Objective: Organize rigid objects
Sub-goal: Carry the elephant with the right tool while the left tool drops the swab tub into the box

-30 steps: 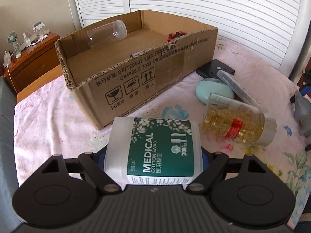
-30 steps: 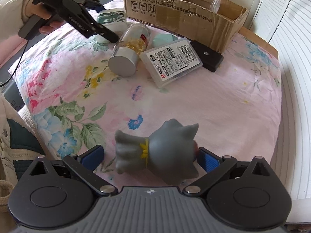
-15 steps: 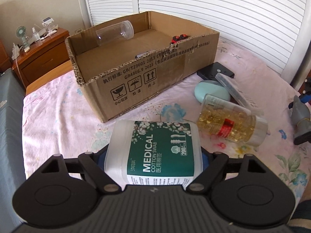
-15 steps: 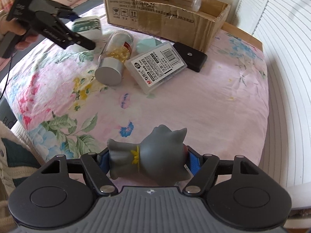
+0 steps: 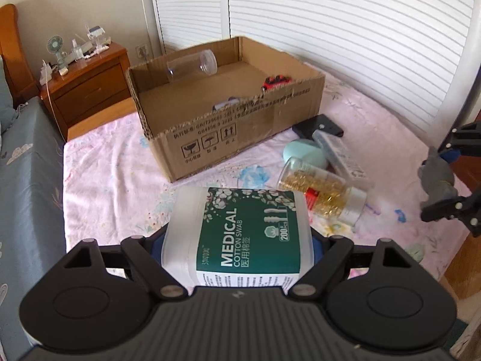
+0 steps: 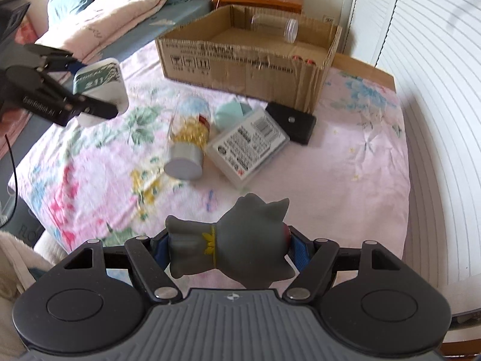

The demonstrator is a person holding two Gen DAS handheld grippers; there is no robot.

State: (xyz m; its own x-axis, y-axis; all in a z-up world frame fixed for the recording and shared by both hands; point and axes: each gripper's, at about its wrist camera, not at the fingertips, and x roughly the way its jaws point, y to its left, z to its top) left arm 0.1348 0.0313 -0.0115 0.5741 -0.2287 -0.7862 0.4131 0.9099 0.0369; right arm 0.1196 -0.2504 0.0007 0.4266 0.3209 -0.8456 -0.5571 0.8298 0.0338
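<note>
Left gripper [image 5: 237, 240] is clamping the white cotton swab jar [image 5: 240, 228] — right gripper [image 6: 227, 246] is gripping the grey toy figure [image 6: 231, 246], both short of the cardboard box [image 5: 240, 129].

Black left gripper [image 5: 237, 240] (silver screws), blue jaw pads, ribbed grey base.

Daylight is pouring in, edges bending.
Beyond the tongs, the white shutters [image 5: 345, 45] are glowing; ahead of the right tongs the floral bedsheet [image 6: 99, 162] is smearing with motion blur, corners vignetting black.
</note>
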